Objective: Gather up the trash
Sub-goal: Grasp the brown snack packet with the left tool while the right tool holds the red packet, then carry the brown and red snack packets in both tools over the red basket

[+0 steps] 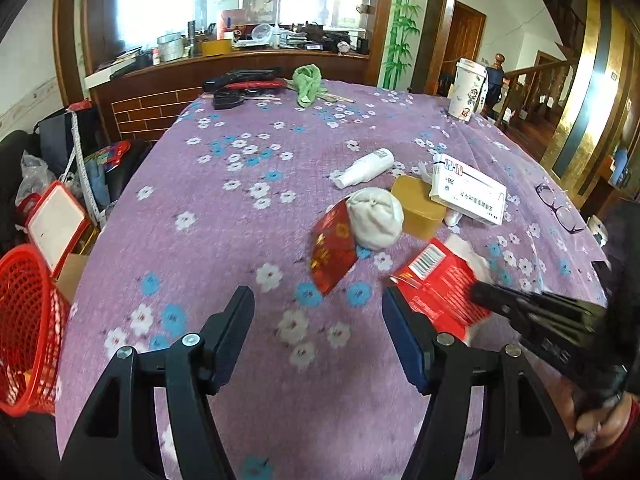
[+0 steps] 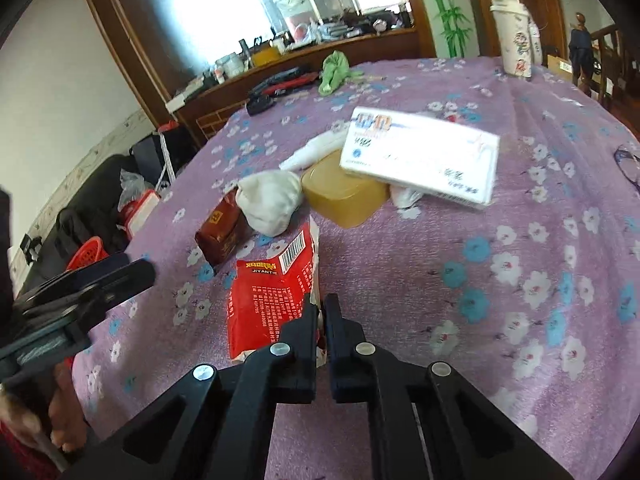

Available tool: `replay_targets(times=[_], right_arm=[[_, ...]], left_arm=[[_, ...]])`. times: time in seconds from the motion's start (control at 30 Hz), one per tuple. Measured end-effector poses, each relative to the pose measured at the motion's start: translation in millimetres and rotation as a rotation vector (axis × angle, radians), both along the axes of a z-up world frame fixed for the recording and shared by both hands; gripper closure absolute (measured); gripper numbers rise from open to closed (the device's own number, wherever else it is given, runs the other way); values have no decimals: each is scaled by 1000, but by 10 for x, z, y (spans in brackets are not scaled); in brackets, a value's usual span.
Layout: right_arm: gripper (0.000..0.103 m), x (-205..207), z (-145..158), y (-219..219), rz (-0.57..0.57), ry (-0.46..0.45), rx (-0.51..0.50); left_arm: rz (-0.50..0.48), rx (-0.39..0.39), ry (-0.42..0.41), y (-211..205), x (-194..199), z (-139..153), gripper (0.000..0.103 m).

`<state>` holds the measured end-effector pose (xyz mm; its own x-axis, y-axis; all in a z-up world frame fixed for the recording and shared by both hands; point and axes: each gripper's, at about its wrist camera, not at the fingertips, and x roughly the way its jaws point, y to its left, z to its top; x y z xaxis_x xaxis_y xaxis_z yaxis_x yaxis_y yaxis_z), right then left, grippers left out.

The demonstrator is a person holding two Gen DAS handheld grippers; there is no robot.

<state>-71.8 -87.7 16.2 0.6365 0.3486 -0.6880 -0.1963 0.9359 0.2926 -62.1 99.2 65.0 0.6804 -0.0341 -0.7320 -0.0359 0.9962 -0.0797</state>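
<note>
daylight pours in from the window [image 1: 160, 4] beyond the far end of the table [image 1: 224, 240], and its pane is blown out to plain white in both views, with a hazy glow spreading onto the glass beside it. the purple cloth nearest the window looks paler; the near end is evenly lit, with only soft, short shadows under the clutter. both pictures bend strongly: the table's edges bow outward, the door frames to the right of the window curve, and the corners fall to black. the red packet [image 2: 272, 300] and the white box [image 2: 420, 156] are smeared by motion blur. fine print on them cannot be read.
</note>
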Motion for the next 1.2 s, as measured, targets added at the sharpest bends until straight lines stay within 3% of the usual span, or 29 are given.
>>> replay_targets(times=[0.37, 0.47, 0.53, 0.63, 0.7, 0.9, 1.2], right_arm=[[98, -111, 91, -215, -27, -15, 42], [98, -124, 92, -233, -26, -15, 49], [98, -136, 99, -226, -25, -18, 49], [98, -145, 110, -201, -21, -20, 47], [98, -159, 125, -176, -18, -24, 41], [98, -216, 161, -50, -14, -44, 7], [98, -283, 144, 225, 20, -51, -40]], left_arm=[[-7, 101, 35, -280, 551, -167, 38], [4, 104, 57, -236, 664, -231, 47], [10, 105, 80, -199, 735, -309, 60], [10, 84, 104, -151, 801, -400, 71], [17, 82, 101, -128, 803, -435, 72], [25, -6, 49, -14, 478, -352, 73], [-11, -10, -34, -68, -186, -209, 73]])
